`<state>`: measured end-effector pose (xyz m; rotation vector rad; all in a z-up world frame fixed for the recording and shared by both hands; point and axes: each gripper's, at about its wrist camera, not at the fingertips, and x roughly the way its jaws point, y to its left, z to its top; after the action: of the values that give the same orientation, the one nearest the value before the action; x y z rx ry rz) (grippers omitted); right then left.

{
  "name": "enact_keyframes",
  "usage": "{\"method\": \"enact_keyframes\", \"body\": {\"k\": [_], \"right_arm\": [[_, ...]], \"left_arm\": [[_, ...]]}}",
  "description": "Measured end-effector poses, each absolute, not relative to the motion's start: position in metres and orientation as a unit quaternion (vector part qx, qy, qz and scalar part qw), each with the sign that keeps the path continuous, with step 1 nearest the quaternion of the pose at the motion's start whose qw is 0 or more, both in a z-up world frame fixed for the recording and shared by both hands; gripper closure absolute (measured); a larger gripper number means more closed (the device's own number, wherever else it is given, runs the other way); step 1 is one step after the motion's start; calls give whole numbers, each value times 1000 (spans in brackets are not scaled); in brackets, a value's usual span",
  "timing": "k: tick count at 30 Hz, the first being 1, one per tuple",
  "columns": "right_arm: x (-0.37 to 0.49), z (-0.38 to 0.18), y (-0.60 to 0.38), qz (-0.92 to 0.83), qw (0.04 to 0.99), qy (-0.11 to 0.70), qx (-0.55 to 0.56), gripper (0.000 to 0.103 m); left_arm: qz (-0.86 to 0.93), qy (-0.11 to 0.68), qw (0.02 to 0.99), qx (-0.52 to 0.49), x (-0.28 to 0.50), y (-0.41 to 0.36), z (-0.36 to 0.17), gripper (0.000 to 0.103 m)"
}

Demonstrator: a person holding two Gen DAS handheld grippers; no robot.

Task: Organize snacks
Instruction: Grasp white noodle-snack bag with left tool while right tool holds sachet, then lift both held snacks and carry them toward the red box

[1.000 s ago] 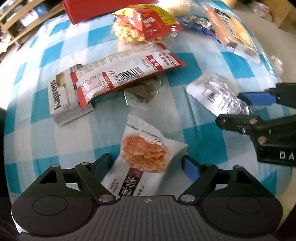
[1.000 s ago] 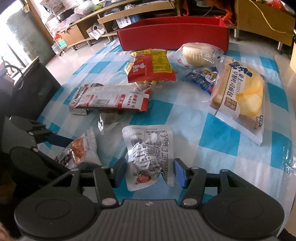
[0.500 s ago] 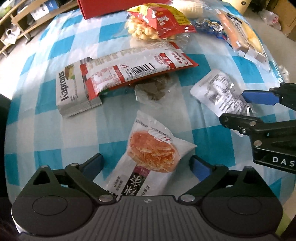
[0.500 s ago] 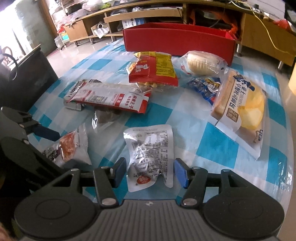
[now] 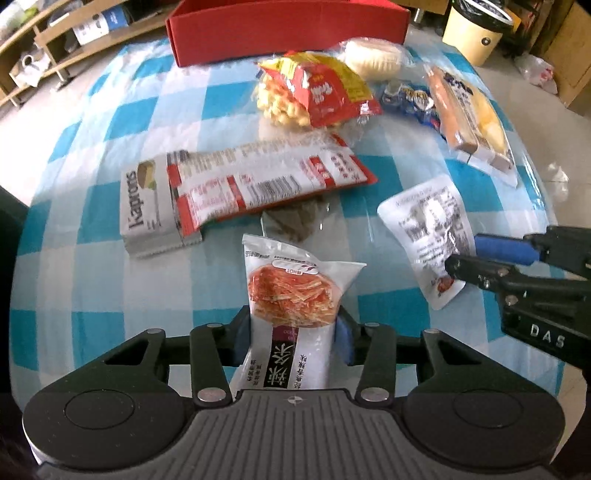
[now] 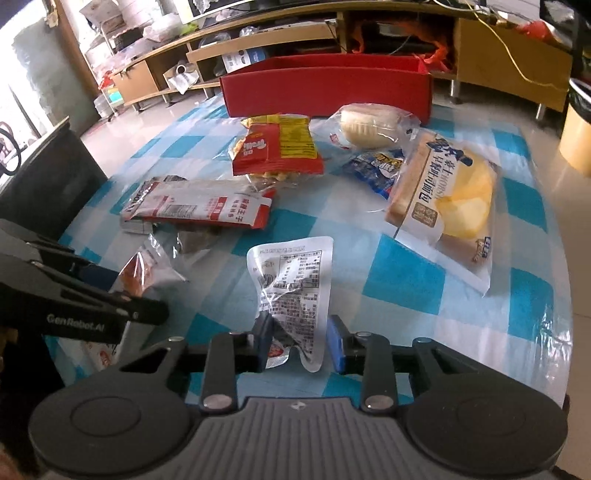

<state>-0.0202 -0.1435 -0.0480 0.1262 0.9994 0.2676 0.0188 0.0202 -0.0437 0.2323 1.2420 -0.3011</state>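
My left gripper (image 5: 291, 338) is closing, and its blue pads press both sides of a white snack packet (image 5: 291, 291) printed with orange strips. The packet's top end stands up off the checked cloth. My right gripper (image 6: 299, 345) is shut on the lower end of a silvery pouch (image 6: 295, 280) covered in small print, which lies flat ahead of it. In the left wrist view the right gripper (image 5: 461, 254) reaches in from the right onto that pouch (image 5: 428, 225). An open red box (image 6: 325, 92) stands at the table's far edge.
On the blue-and-white checked table (image 5: 92, 258) lie a long red-and-white packet (image 5: 266, 181) over a grey Kaprons pack (image 5: 144, 206), a red-and-yellow bag (image 5: 321, 92), a bun pack (image 5: 373, 59), a blue packet (image 5: 410, 99) and a bread loaf (image 6: 443, 192). A cream bin (image 5: 476, 29) stands on the floor beyond.
Both grippers have closed: the left onto the orange-strip packet, the right onto the silvery pouch. The left one has risen slightly, tipping its packet up.
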Motion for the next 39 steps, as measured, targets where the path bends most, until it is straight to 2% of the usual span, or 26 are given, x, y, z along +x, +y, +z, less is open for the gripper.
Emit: {"method": "enact_keyframes", "body": {"k": [12,14,15,16,19,22,24,25,27,28,30,32,34,39], "right_arm": [[-28,-42,-166,108,877,460,83,72],[-29,-40,-172,117,875,457,106,79],[-29,-39,-174,120,874,455,118,91],[-29,-38,-178,123,873,455,129,96],[-24,-40,-183,112,865,469,138,96],[-22,-43,-179,92,870,470,119,89],[-20,-44,-174,98,866,473,126,71],[-18,-44,-170,104,866,473,127,68],[-15,-45,-156,120,862,478,118,54],[-13,-46,-148,126,861,480,111,52],[-12,-50,-130,130,863,484,68,38],[-14,-57,-117,112,866,487,10,38],[-16,-58,-116,107,870,481,-10,45],[-15,-54,-139,114,865,485,54,55]], "left_arm": [[-133,567,809,77,28,11,-23,51],[-136,565,811,67,31,9,-20,51],[-138,563,813,62,31,8,-18,51],[-139,562,814,58,31,7,-17,51],[-145,565,810,55,28,4,-21,51],[-150,578,800,57,24,5,-29,51],[-150,585,795,54,23,9,-33,51],[-151,588,793,45,23,12,-33,51],[-153,590,792,31,22,17,-32,50],[-153,590,793,28,22,18,-31,50],[-156,588,793,22,21,23,-29,50],[-158,591,791,14,21,26,-29,50],[-161,593,789,7,21,29,-29,50],[-166,594,787,-9,22,30,-27,51]]}}
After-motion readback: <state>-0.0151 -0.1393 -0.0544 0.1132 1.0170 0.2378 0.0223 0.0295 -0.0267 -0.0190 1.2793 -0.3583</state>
